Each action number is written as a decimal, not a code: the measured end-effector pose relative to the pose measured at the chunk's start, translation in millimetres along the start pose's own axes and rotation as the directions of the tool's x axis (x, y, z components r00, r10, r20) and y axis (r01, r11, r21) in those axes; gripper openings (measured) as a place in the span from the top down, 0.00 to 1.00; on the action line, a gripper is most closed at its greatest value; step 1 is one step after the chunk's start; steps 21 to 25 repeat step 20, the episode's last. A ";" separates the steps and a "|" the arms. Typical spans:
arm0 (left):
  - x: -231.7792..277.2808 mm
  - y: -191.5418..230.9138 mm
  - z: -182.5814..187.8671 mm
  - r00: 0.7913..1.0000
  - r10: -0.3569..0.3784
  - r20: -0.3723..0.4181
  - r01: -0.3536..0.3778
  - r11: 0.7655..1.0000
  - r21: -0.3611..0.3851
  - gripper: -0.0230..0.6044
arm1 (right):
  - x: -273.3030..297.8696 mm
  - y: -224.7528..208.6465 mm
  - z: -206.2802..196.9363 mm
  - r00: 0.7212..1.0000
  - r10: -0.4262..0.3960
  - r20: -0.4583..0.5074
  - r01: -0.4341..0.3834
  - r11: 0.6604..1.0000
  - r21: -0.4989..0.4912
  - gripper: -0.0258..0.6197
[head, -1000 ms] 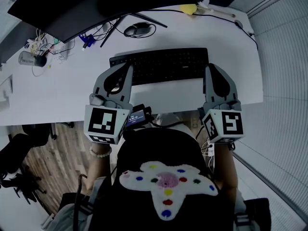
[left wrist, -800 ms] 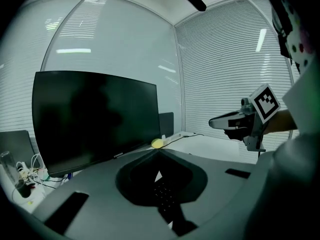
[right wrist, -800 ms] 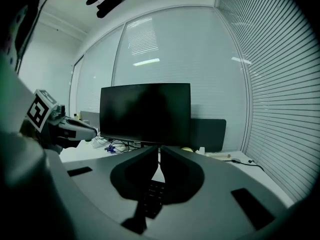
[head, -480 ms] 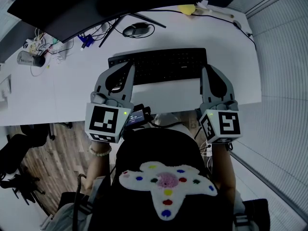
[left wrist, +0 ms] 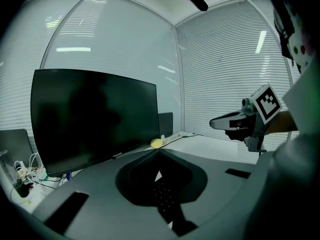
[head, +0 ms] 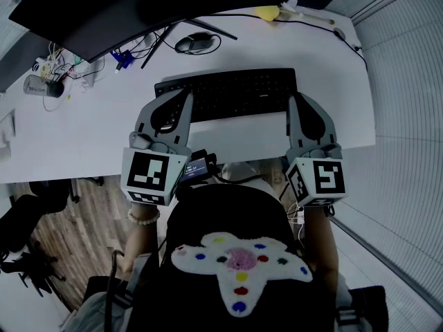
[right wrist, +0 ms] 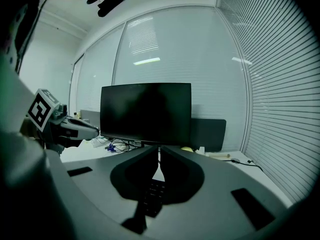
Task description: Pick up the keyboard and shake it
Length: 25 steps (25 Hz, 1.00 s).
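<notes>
A black keyboard (head: 235, 92) lies flat on the white desk (head: 90, 130) in front of the monitor. My left gripper (head: 187, 97) reaches over its left end, jaws shut and tips together. My right gripper (head: 291, 101) hangs over its right end, also shut. In the left gripper view the closed left gripper (left wrist: 159, 151) meets in a point, with keyboard keys (left wrist: 162, 194) showing through the gap below. The right gripper view shows the right gripper (right wrist: 159, 149) closed the same way above the keys (right wrist: 152, 194). Nothing is visibly pinched between either pair of tips.
A large dark monitor (head: 138, 5) stands at the desk's back, with a mouse (head: 194, 42) behind the keyboard. A yellow object (head: 266, 12) and cables lie at the back right, and cable clutter (head: 55, 68) at the back left. Window blinds run along the right.
The whole head view drifts slightly left. Both grippers keep their places at the keyboard's ends and stay shut; the keyboard still rests on the desk.
</notes>
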<state>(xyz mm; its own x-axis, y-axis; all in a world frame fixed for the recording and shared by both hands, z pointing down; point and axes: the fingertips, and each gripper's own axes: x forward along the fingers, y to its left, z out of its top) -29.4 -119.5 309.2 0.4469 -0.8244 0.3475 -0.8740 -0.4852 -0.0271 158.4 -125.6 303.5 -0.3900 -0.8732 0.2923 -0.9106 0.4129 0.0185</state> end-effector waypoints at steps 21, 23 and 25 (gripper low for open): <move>-1.0 7.5 -5.2 0.999 -0.033 -0.016 0.034 0.999 0.024 0.94 | 4.0 14.3 -6.3 0.999 0.007 -0.047 -0.008 1.000 -0.017 0.90; -1.0 7.5 -5.2 0.999 -0.033 -0.016 0.034 0.999 0.024 0.94 | 4.0 14.3 -6.3 0.999 0.007 -0.047 -0.008 1.000 -0.017 0.90; -1.0 7.5 -5.2 0.999 -0.033 -0.016 0.034 0.999 0.024 0.94 | 4.0 14.3 -6.3 0.999 0.007 -0.047 -0.008 1.000 -0.017 0.90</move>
